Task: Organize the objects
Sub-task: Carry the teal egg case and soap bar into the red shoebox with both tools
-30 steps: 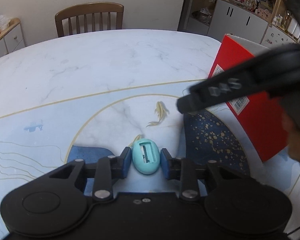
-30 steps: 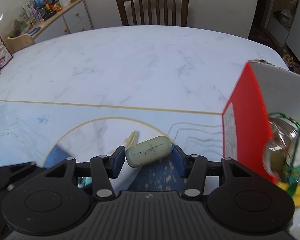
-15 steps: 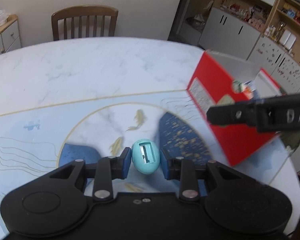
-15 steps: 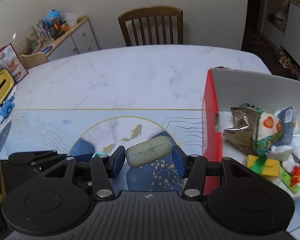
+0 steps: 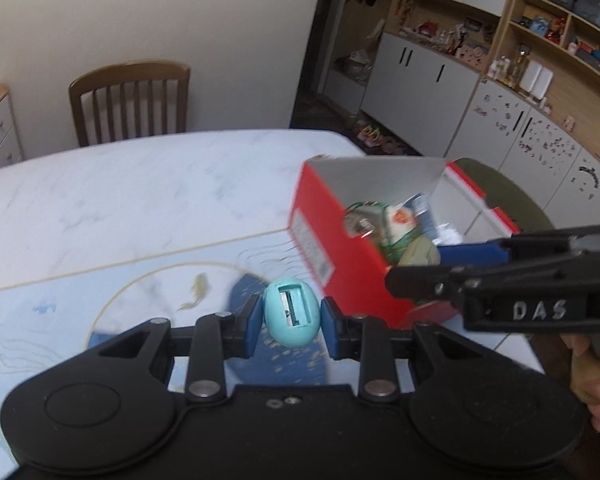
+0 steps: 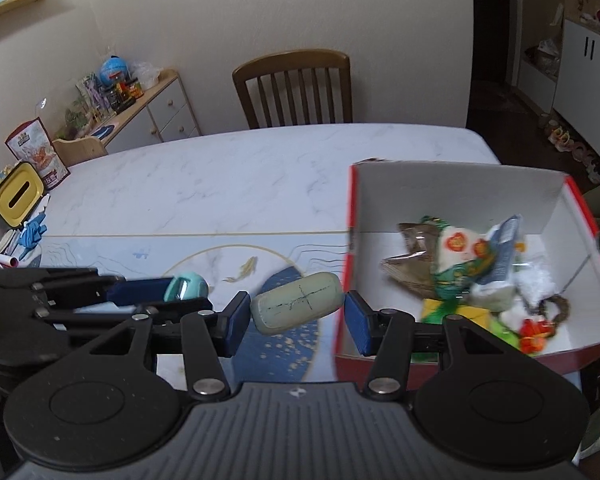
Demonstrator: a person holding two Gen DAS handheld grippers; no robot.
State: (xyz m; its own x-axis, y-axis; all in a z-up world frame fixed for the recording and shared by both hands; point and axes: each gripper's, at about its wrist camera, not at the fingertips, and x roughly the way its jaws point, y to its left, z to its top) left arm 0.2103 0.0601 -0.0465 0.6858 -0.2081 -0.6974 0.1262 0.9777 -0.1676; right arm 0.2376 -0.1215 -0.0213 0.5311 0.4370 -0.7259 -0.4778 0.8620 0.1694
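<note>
Holding a turquoise egg-shaped plastic sharpener [image 5: 291, 312] aloft, the left tool [image 5: 289, 322] grips it above the marble worktop [image 5: 140, 200]. The right tool [image 6: 296, 316] clamps a pale green oblong case [image 6: 296, 308] beside the red cardboard box [image 6: 350, 220], apparently for depositing both inside.

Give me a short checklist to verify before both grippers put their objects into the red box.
1. Left gripper holds the turquoise sharpener between both pads: ok.
2. Right gripper holds the pale green eraser: ok.
3. Red box is open on top: ok.
4. Free floor inside the box, far half: ok.
5. Right gripper is above the box opening: not ok, left of the near wall.
6. The grippers are clear of each other: cannot tell.
</note>
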